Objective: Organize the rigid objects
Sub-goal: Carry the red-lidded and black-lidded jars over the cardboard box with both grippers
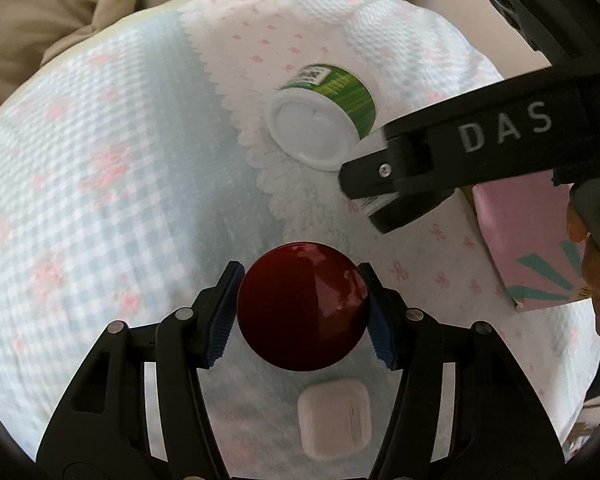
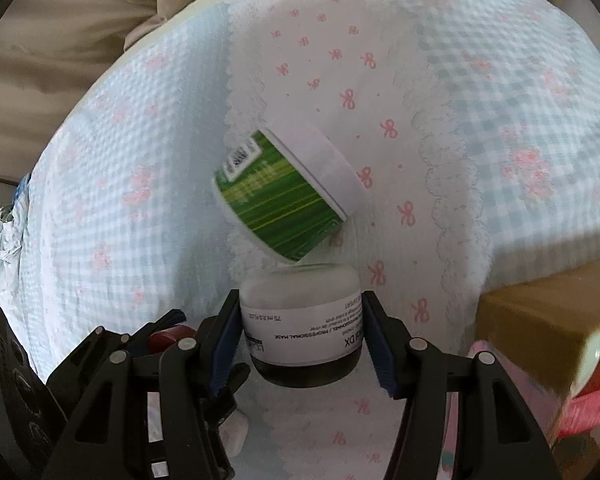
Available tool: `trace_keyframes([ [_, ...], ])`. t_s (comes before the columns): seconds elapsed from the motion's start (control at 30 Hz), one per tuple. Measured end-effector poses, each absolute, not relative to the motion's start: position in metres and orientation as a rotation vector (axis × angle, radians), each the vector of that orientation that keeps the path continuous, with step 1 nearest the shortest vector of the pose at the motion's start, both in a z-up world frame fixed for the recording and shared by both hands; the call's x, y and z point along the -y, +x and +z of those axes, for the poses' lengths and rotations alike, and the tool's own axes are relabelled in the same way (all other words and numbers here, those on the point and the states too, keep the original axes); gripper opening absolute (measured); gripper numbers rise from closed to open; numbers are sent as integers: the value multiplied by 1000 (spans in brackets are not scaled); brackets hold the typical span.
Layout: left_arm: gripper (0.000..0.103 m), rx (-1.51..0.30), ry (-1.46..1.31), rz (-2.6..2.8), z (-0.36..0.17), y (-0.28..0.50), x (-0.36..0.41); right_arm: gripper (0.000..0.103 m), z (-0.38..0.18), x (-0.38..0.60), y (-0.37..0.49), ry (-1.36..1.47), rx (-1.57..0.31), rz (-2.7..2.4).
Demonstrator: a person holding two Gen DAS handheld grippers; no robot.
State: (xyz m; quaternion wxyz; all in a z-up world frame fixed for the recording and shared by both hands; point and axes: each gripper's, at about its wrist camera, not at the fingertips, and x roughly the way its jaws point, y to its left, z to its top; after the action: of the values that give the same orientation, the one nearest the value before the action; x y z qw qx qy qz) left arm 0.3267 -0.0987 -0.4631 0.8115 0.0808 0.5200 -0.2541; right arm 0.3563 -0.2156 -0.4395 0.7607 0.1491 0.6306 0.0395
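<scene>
White earbud case point(image 1: 333, 424) lies nearest in the left wrist view, under the left gripper point(image 1: 302, 314), which is clamped on a dark red round lid point(image 1: 302, 306). Green-label jar point(image 1: 327, 110) lies tipped farther off, bedspread point(image 1: 100, 184) open to the left; pink box point(image 1: 528, 240) crowds the right edge.

Right wrist view: right gripper point(image 2: 300, 338) clenched on a white-label jar point(image 2: 302, 326), green-label jar point(image 2: 286, 196) touching its far side. Cardboard box point(image 2: 548, 312) blocks right; far left is free.

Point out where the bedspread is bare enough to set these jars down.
Free: the blue gingham left of the lace edge, beyond the green jar. Crowded: near the pink box and the white earbud case.
</scene>
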Motion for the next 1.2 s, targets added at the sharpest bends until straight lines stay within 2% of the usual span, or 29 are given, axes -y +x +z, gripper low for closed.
trace_keyframes([
  [0.3,54,-1074,98,-486,-401,305,68,53,-381,203,325,323,-1278,91],
  [0.67,54,-1025,65,-477,-280,235,53,53,-262,203,245,354,-1182,75],
  [0.93,54,-961,60,-482,-218,193,79,53,-205,240,187,317,-1131,39],
  [1.2,54,-936,36,-422,-194,155,134,53,-183,303,144,257,-1110,64],
])
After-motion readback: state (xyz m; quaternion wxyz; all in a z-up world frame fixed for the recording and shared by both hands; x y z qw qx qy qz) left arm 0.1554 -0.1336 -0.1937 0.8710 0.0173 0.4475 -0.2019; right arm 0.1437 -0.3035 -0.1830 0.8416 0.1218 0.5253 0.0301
